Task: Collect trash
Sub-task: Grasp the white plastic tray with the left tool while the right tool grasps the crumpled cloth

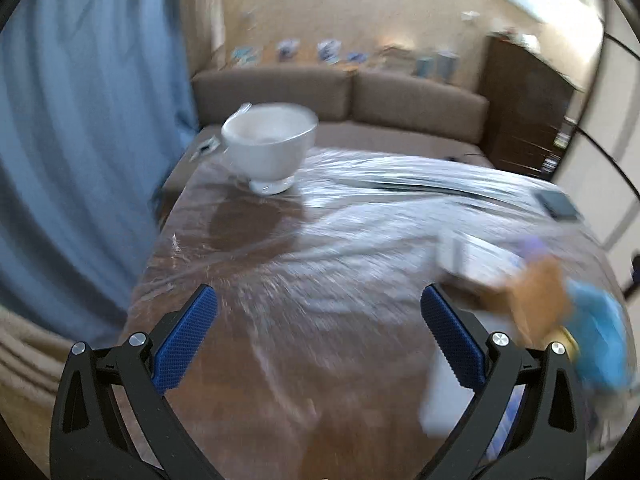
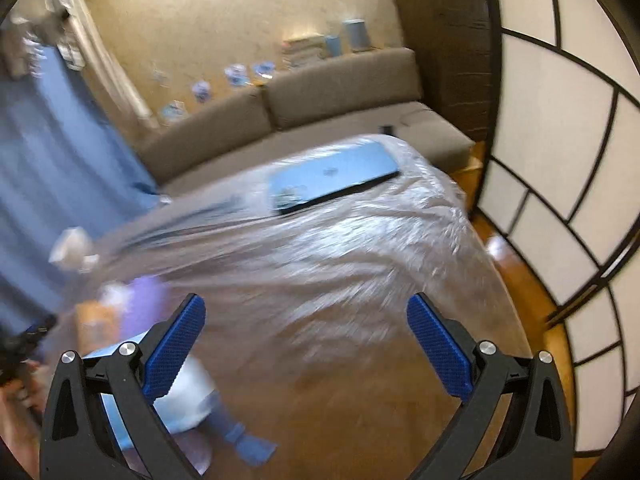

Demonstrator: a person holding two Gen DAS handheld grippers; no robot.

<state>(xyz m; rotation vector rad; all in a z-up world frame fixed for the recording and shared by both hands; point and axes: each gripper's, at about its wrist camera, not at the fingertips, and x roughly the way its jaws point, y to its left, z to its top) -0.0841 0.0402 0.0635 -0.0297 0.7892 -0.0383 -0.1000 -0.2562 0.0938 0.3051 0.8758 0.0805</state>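
Blue pads [image 1: 186, 344] of our left gripper [image 1: 320, 340] stand wide apart over the table [image 1: 248, 280], nothing between them; our right gripper [image 2: 306, 344] likewise gapes, empty, above the same plastic-covered top. Both views blur badly. Trash sits in a loose cluster at the table's near side: in the left view we see a brown scrap [image 1: 532, 292], a blue crumpled piece [image 1: 600, 340] and a white flat item [image 1: 476, 256] just right of the right-hand finger, apart from the pads. In the right view the cluster shows lower left: a purple piece [image 2: 142, 304], an orange-brown scrap [image 2: 94, 320], white paper [image 2: 188, 392] and a blue wad [image 2: 248, 444], partly behind the left-hand finger; whether it touches them we cannot tell. White bowl [image 1: 270, 146] stands upright at the far left corner, something thin sticking up at its rim, well away from the trash. Laptop [image 2: 332, 176] lies shut on the far right part of the table. Phone [image 1: 558, 204] lies flat at the right edge. Brown sofa [image 1: 344, 92] runs behind the table, blue curtain [image 1: 80, 120] hangs left, dark cabinet [image 1: 524, 92] right, paneled screen [image 2: 560, 120] beside it.
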